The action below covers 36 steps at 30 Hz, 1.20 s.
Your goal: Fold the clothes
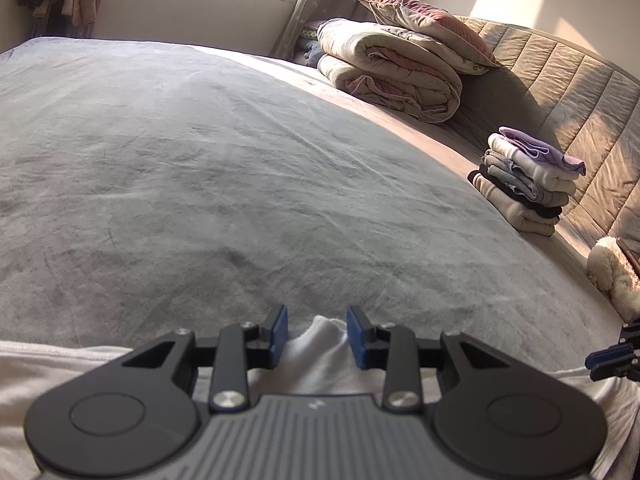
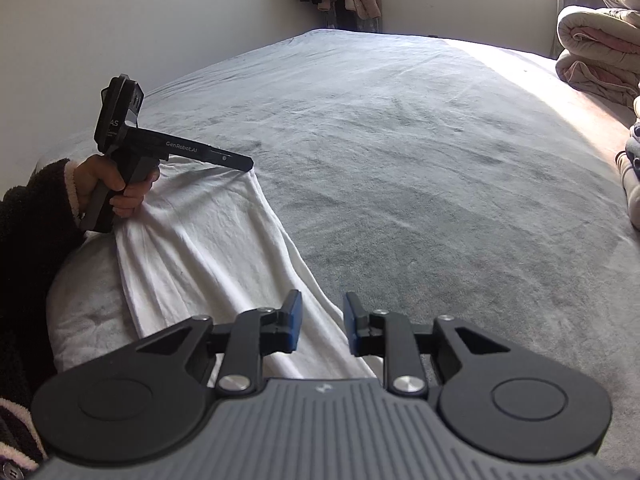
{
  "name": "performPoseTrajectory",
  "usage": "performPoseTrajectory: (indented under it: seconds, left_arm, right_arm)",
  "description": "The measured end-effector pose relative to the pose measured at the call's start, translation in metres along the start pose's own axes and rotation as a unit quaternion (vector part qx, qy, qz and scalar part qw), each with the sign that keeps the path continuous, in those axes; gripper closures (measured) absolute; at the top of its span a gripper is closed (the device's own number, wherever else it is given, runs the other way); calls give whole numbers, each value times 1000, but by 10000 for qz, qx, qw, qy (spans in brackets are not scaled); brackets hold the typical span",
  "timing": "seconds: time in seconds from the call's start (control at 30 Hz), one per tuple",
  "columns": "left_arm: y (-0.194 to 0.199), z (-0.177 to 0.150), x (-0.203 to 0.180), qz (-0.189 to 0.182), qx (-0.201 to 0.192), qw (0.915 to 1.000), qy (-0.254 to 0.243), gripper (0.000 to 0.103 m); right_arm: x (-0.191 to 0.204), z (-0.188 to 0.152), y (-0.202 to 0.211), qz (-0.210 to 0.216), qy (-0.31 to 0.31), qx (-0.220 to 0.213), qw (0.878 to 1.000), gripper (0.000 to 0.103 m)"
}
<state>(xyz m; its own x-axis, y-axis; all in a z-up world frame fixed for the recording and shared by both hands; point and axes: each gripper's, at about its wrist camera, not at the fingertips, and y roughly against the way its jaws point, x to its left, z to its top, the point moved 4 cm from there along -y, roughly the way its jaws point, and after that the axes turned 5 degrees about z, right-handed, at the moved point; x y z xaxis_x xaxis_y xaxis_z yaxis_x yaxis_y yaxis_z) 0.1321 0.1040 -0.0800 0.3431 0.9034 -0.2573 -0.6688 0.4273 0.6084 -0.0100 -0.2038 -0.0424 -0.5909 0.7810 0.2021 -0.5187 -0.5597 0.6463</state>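
A white garment (image 2: 208,240) is lying along the near edge of the grey bed (image 2: 400,140), with a raised peak of its cloth sitting between the fingers of the left tongs (image 1: 317,338). Those fingers are standing spread, a gap showing on each side of the peak, so nothing is being pinched yet. The right tongs (image 2: 321,322) are also standing spread, hovering over the garment's right-hand edge where it is meeting the bedsheet.

The main risk, as I judge it, is that the thin cloth is bunching: if the left tongs are closing too high on the peak they may be catching only a wrinkle, and the garment could slip free on lifting. The right tongs could also be nipping the grey sheet along with the garment.

What kind of garment this is cannot be told; most of it is running under the tool bodies and off the frame. A stack of folded clothes (image 1: 528,180) is sitting well apart near the padded headboard (image 1: 560,80).
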Motion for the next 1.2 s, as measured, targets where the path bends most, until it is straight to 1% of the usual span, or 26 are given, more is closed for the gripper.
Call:
performPoseTrajectory:
  seconds: [0.23,0.33,0.37,0.47,0.53,0.7,0.77,0.8,0.83,0.87,0.93,1.03,1.1,1.2]
  left_arm:
    - [-2,0,-3,14,1,10000,-57,69]
    - [-2,0,-3,18,-3,10000,-74,69]
    - [-2,0,-3,19,-6,10000,-79,69]
    - [-2,0,-4,18,-9,10000,-96,68]
    - [-2,-1,-4,17,-12,9999,-112,67]
    - [-3,-2,-7,40,-21,9997,-237,64]
    - [-3,-2,-8,47,4,9996,-285,69]
    - [-4,-2,-9,25,43,9996,-282,77]
    - [-5,-2,-10,3,82,9996,-279,94]
    - [-5,-3,-11,18,86,9996,-268,95]
    - [-3,-3,-12,69,-38,9997,-222,98]
    - [7,3,-13,179,-454,9988,-103,99]
    - [6,5,-14,168,-425,9989,-138,99]
    - [-8,-4,-13,371,-164,9986,-338,98]
  right_arm:
    - [-6,-12,-4,-74,-22,389,9992,92]
    - [-6,-17,-9,-208,42,545,9983,92]
    - [-7,-17,-10,-237,50,551,9982,92]
    - [-7,-17,-12,-197,29,581,9981,86]
    - [-6,-17,-15,-182,35,589,9981,85]
    - [-2,-16,-25,-155,71,502,9986,83]
    - [5,-16,-27,-208,231,461,9985,95]
    - [10,-17,-27,-294,367,429,9980,95]
    - [15,-18,-26,-431,529,383,9969,97]
    - [19,-18,-25,-534,619,335,9961,98]
    - [22,-18,-18,-756,712,174,9944,99]
    - [21,-12,-5,-1041,726,-140,9918,99]
    - [17,-10,-3,-1004,658,-129,9927,99]
    - [13,-16,-17,-891,593,178,9941,99]
